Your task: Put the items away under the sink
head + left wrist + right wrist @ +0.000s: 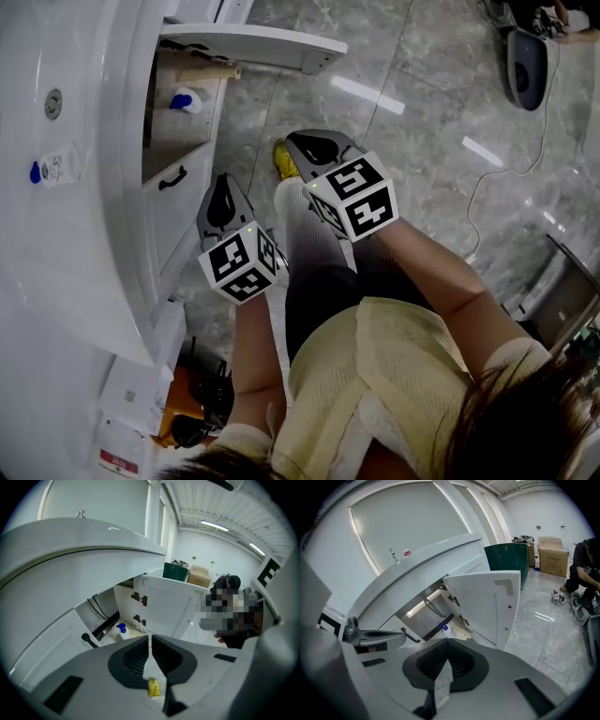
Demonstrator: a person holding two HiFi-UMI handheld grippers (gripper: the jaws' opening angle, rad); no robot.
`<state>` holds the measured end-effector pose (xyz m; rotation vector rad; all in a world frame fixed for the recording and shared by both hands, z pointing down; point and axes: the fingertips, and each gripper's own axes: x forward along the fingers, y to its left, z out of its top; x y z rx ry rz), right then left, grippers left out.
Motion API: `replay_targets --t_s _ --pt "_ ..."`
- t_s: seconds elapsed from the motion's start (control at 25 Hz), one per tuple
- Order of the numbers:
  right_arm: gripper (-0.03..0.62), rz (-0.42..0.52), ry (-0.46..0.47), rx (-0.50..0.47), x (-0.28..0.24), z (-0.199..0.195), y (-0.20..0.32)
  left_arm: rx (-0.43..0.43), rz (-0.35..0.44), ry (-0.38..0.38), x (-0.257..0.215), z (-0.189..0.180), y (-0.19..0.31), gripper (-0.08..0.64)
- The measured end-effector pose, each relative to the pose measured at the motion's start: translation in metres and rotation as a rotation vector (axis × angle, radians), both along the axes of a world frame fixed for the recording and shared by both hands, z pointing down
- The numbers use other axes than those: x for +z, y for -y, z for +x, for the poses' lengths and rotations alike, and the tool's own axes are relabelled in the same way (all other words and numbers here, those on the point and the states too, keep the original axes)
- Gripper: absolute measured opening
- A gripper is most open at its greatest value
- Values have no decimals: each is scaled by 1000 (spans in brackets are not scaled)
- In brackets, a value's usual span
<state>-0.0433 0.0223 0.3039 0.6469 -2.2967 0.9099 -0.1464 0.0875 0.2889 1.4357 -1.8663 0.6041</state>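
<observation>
The cabinet under the white sink [56, 187] stands open, its door [253, 42] swung out over the floor. Inside it sits a white bottle with a blue cap [187, 99], also seen past the jaws in the left gripper view [122, 631] and small in the right gripper view [444, 628]. My left gripper [223, 187] hangs in front of the cabinet's closed drawer front, jaws shut with nothing in them [150, 639]. My right gripper [298, 141] is to its right above the floor, jaws together and empty [446, 641]. A yellow thing [284, 159] shows at the person's foot.
A black handle [172, 178] sits on the cabinet front. Boxes [131, 394] and an orange object [178, 412] lie by the sink base. A dark device [527, 66] and a cable [487, 178] are on the grey floor. A green bin [511, 559], cardboard boxes [553, 555] and a crouching person [586, 569] are farther off.
</observation>
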Motion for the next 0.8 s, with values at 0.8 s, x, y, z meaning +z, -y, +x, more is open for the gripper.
replay_targets --t_s 0.8 --pt "26 -17 -1 -16 21 -31 -2 8 -18 -27 23 -5 -3 55"
